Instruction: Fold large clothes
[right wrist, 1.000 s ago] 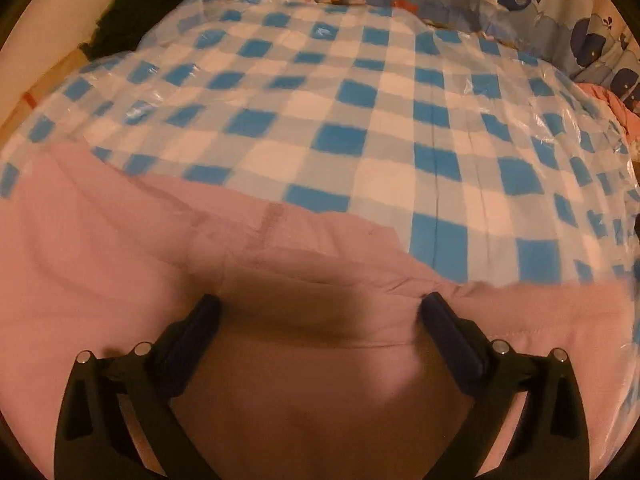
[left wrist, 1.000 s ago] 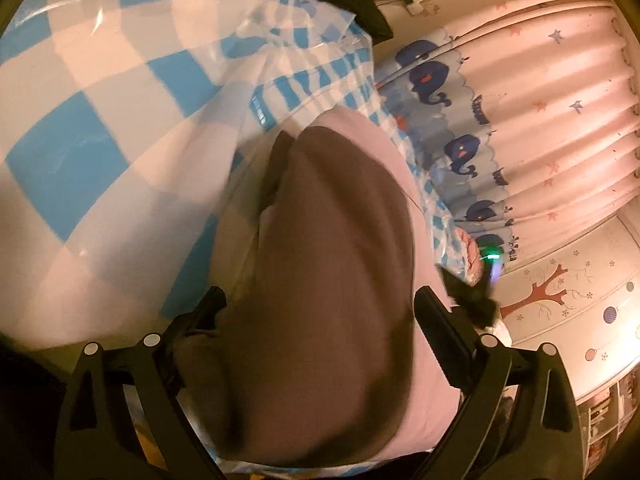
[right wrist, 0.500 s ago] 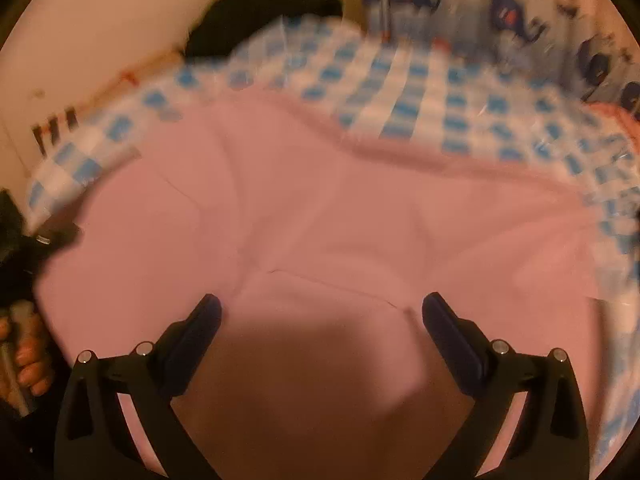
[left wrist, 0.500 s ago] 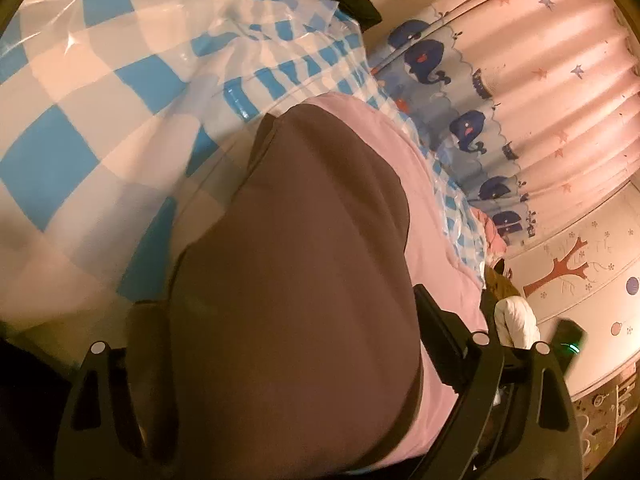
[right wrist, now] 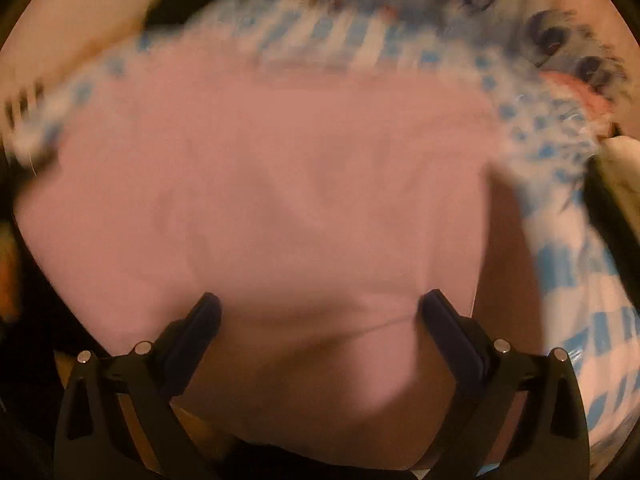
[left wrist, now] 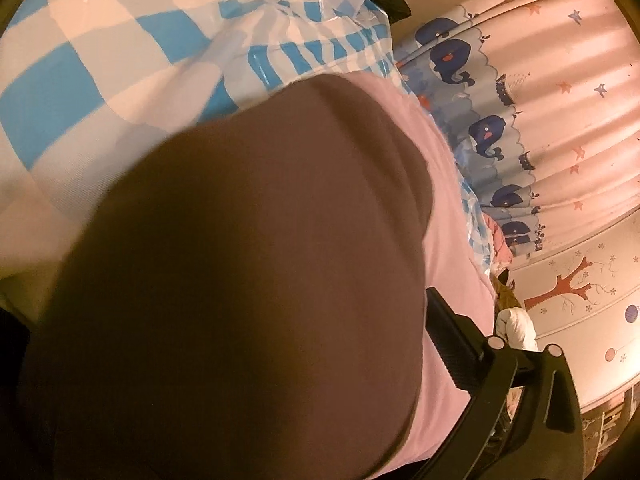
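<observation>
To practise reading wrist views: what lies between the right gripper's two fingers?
In the right wrist view, the pink garment fills the gap of the right gripper, its jaws standing wide apart.

Matt pink cloth garment (right wrist: pixel 280 168), glossy crinkled plastic checked sheet (left wrist: pixel 120 80), seemingly soft fabric whale-print curtain (left wrist: pixel 560 100)
</observation>
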The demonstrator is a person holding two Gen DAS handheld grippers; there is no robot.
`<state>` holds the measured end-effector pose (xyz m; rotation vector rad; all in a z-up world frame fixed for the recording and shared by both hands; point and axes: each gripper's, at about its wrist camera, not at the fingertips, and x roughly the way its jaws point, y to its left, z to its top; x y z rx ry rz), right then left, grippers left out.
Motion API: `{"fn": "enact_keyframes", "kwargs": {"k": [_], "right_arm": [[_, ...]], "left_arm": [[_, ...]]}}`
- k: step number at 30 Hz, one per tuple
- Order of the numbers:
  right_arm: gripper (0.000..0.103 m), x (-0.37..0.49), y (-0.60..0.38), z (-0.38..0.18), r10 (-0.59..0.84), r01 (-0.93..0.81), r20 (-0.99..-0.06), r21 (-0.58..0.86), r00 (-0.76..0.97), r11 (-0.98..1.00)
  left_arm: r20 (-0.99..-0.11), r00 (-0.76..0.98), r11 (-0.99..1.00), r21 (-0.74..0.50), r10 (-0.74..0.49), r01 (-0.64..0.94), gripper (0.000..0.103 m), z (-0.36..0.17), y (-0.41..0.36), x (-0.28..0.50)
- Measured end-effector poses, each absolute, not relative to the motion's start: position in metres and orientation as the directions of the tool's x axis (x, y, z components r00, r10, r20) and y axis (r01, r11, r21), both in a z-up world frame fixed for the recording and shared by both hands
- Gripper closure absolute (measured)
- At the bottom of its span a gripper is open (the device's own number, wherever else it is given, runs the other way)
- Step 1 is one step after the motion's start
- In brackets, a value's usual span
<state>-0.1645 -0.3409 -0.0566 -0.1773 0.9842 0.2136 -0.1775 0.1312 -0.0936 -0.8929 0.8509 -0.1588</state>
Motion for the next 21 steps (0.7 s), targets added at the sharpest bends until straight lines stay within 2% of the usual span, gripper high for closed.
{"fn": "enact_keyframes", "kwargs": {"k": [1,4,7,8,10,11,13,14,16,19,21], "right_arm": [[0.006,-0.166,-0.342,-0.049,0.111,-0.244,-0.830,-0.031,0.547,0.969],[0.006,-0.168,-0.346,-0.011,0.189,-0.193,-0.718,0.077,0.670,0.978],[0.006,-0.160,-0.321,0.004,0.168,-0.171,-0.635,0.057,0.754,0.984],[0.006,-0.154,-0.306,-0.004,0.157,-0.185,-0.639,0.023,0.753,0.982],[0.006,-0.124,-0.261,-0.057,0.067,-0.284,-0.788,-0.140,0.613,0.949],[0.006,-0.118,-0.257,-0.062,0.060,-0.301,-0.793,-0.159,0.606,0.940],[0.006,-0.108,-0.273,-0.032,0.207,-0.317,-0.767,0.005,0.607,0.948],[0.006,-0.097,-0.286,-0.006,0.241,-0.287,-0.716,0.059,0.656,0.956],[0.006,-0.067,-0.292,0.025,0.213,-0.251,-0.669,0.041,0.712,0.967],[0.006,0.014,-0.275,0.020,0.090,-0.218,-0.727,-0.083,0.680,0.972],[0.005,0.067,-0.252,-0.041,-0.046,-0.223,-0.822,-0.208,0.568,0.952]], "left_arm": [[-0.588,0.675,0.641,-0.736,-0.445,-0.218,0.008,-0.093,0.130,-0.178],[-0.580,0.680,0.616,-0.752,-0.450,-0.234,0.008,-0.095,0.132,-0.174],[-0.569,0.690,0.592,-0.766,-0.447,-0.249,0.008,-0.098,0.133,-0.173],[-0.562,0.697,0.585,-0.772,-0.445,-0.249,0.008,-0.098,0.132,-0.173],[-0.549,0.706,0.581,-0.778,-0.446,-0.239,0.007,-0.098,0.132,-0.174],[-0.546,0.709,0.584,-0.778,-0.447,-0.232,0.007,-0.097,0.131,-0.174],[-0.550,0.711,0.604,-0.766,-0.438,-0.220,0.008,-0.093,0.129,-0.174],[-0.551,0.714,0.614,-0.760,-0.433,-0.214,0.008,-0.093,0.129,-0.174],[-0.552,0.723,0.623,-0.752,-0.416,-0.216,0.008,-0.095,0.128,-0.175],[-0.544,0.740,0.629,-0.748,-0.396,-0.213,0.008,-0.094,0.126,-0.177],[-0.542,0.746,0.629,-0.747,-0.387,-0.216,0.008,-0.094,0.125,-0.178]]}}
